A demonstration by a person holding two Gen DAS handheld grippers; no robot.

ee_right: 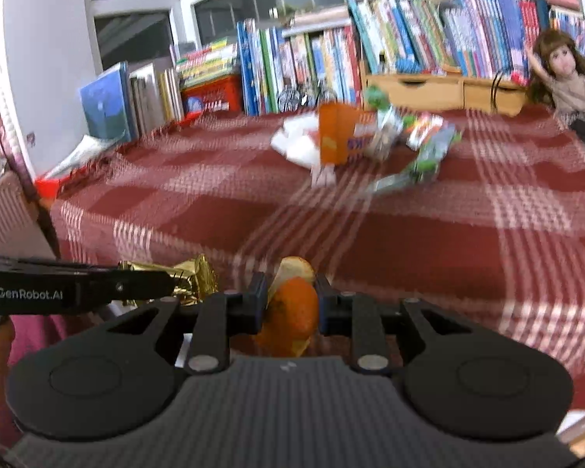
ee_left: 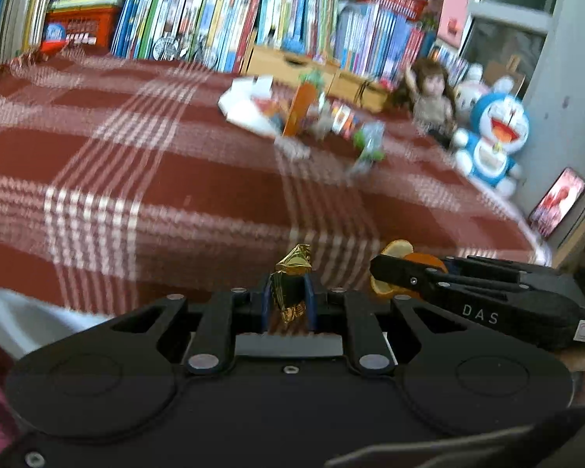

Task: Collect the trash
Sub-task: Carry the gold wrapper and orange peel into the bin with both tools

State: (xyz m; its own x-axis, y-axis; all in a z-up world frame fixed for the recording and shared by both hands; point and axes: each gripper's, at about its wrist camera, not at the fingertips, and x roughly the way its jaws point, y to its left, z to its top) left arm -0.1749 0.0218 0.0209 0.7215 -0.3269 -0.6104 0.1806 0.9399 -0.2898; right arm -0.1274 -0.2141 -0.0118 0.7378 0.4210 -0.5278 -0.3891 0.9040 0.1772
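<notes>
Gold foil wrapper [ee_left: 290, 273]: crumpled, pinched between the blue pads of the black left gripper [ee_left: 288, 304], above the near edge of the table.
Orange peel [ee_right: 292, 308]: curled piece clamped in the black right gripper [ee_right: 290, 306], just beside the left.
Remaining litter [ee_right: 370, 140]: blurred pile of packets and white paper, well apart, mid-table.
Red-and-white plaid tablecloth [ee_left: 156, 163]: covers the table.
Backdrop: row of upright colourful books [ee_left: 222, 19]; brown-haired doll [ee_right: 561, 74].

1. A red plaid cloth [ee_left: 156, 179] covers the table.
2. Books [ee_left: 214, 19] stand in a row along its far edge.
3. A red basket [ee_left: 80, 29] sits among the books.
4. A doll [ee_left: 433, 97] sits beside a blue plush [ee_left: 491, 136].
5. A phone [ee_left: 557, 201] leans against the wall.
</notes>
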